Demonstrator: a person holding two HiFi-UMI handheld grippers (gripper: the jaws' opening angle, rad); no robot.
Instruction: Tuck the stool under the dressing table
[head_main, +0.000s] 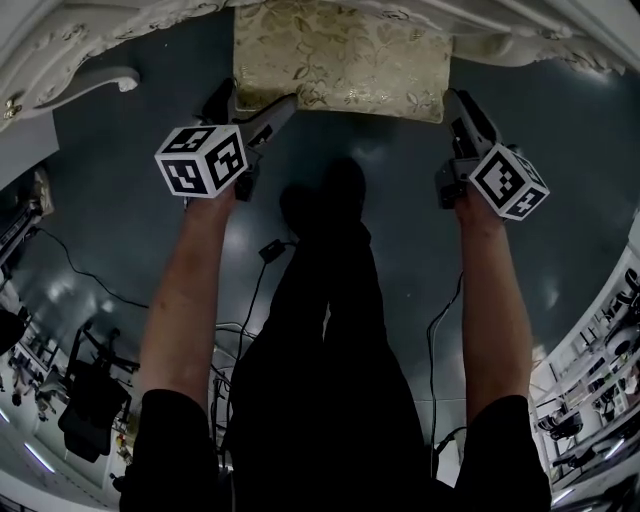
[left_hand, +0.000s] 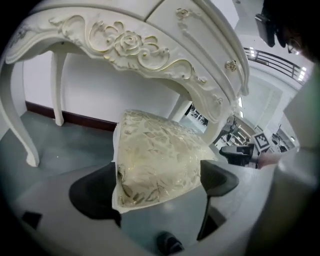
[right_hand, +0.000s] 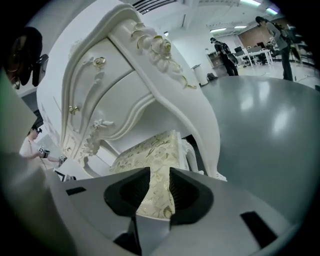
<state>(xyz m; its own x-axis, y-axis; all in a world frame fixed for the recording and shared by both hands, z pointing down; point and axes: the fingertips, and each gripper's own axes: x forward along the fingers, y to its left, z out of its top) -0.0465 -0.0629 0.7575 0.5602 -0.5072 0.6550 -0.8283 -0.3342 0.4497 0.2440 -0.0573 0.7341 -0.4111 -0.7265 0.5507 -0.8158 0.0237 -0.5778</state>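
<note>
The stool (head_main: 340, 55), topped by a cream and gold leaf-patterned cushion, stands half under the white carved dressing table (head_main: 90, 50). My left gripper (head_main: 250, 103) is at the cushion's near left corner. In the left gripper view that corner (left_hand: 155, 155) fills the wide gap between the jaws of the left gripper (left_hand: 157, 187), touching both. My right gripper (head_main: 455, 100) is at the near right corner. In the right gripper view its jaws (right_hand: 160, 187) stand narrow, pressed on the cushion's edge (right_hand: 150, 152). Above it rises the dressing table's drawer front (right_hand: 125, 75).
The floor is dark and glossy, with cables (head_main: 250, 300) trailing beside the person's legs (head_main: 330, 330). A curved white table leg (left_hand: 15, 125) stands left of the stool and another (right_hand: 205, 140) to its right. An office chair (head_main: 90, 400) and desks lie further back.
</note>
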